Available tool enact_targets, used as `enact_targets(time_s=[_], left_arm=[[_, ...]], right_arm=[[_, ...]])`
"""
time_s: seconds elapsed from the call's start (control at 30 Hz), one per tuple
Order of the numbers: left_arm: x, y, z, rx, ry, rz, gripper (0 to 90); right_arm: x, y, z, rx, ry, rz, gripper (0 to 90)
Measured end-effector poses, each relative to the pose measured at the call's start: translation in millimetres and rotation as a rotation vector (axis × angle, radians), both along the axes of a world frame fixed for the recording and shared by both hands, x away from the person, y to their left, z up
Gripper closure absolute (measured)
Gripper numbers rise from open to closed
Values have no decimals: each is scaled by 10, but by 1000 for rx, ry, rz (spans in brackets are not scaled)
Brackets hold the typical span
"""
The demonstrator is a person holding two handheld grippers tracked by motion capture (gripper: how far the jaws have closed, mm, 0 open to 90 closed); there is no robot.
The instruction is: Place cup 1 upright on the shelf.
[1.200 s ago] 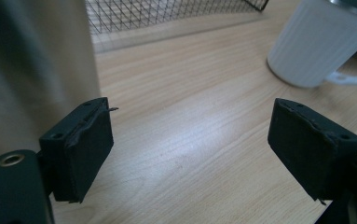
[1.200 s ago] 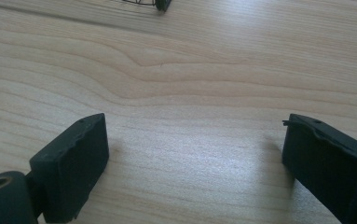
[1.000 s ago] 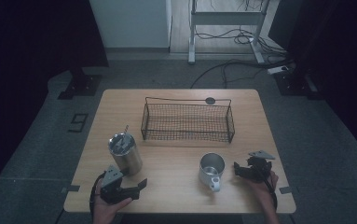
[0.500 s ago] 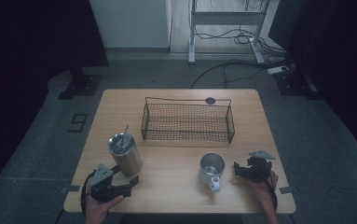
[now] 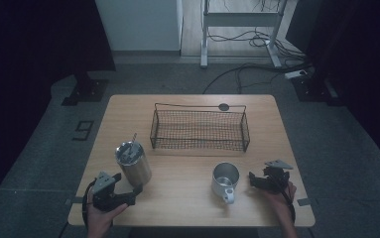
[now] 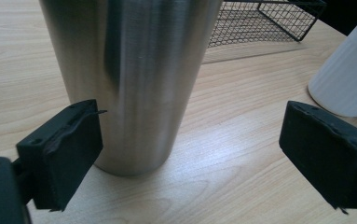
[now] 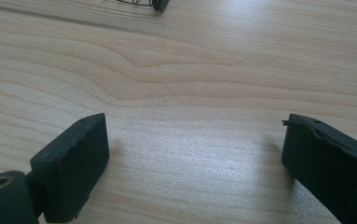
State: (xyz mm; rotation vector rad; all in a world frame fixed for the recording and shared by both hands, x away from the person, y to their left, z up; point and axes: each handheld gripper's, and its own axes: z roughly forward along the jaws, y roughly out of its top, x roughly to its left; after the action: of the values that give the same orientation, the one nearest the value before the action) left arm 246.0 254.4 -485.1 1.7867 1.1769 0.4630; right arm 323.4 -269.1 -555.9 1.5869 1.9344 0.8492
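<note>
A: The left gripper is sitting at the near left of the table. Its jaws have just been opening and are standing wide now, released, pressing on nothing. The steel tumbler is standing upright just in front of them, toward the left jaw and not centred in the gap.

B: So what is risking to go wrong?

A: I think that if the hand is pushing forward like this, the left jaw may be hitting the tumbler wall and not passing beside it. The wall is smooth steel and the tumbler is tall, so it could be sliding or tipping. The straw in the lid could also be shaking.

B: And the right gripper?

A: It is resting at the near right, jaws apart too, with only bare wood between them. The white mug is standing just to its left, not touched.

B: What is lying farther away?

A: A wire basket is sitting at the far middle of the table. The table is pale wood with a clear grain. Around it the room is dark, with grey floor, cables and a metal frame at the far side.
</note>
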Motion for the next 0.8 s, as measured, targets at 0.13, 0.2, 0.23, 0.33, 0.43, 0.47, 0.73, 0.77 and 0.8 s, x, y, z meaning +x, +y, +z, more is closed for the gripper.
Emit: enact_targets(time_s=[0.13, 0.2, 0.23, 0.33, 0.43, 0.47, 0.73, 0.77, 0.8], left_arm=[[36, 29, -18, -1, 3, 9, 29], [72, 52, -44, 0, 6, 19, 15], [72, 52, -44, 0, 6, 19, 12], [115, 66, -66, 4, 8, 23, 3], [136, 71, -69, 6, 4, 23, 0], [161, 71, -69, 6, 3, 30, 0], [249, 68, -38, 13, 6, 49, 0], [263, 66, -35, 13, 3, 48, 0], [278, 62, -34, 14, -1, 50, 0]], right_arm=[[0, 1, 1, 1, 1, -1, 70], [0, 1, 1, 1, 1, -1, 70], [0, 1, 1, 1, 1, -1, 70], [0, 1, 1, 1, 1, -1, 70], [0, 1, 0, 1, 1, -1, 70], [0, 0, 0, 0, 0, 0, 70], [0, 0, 0, 0, 0, 0, 70], [0, 0, 0, 0, 0, 0, 70], [0, 0, 0, 0, 0, 0, 70]])
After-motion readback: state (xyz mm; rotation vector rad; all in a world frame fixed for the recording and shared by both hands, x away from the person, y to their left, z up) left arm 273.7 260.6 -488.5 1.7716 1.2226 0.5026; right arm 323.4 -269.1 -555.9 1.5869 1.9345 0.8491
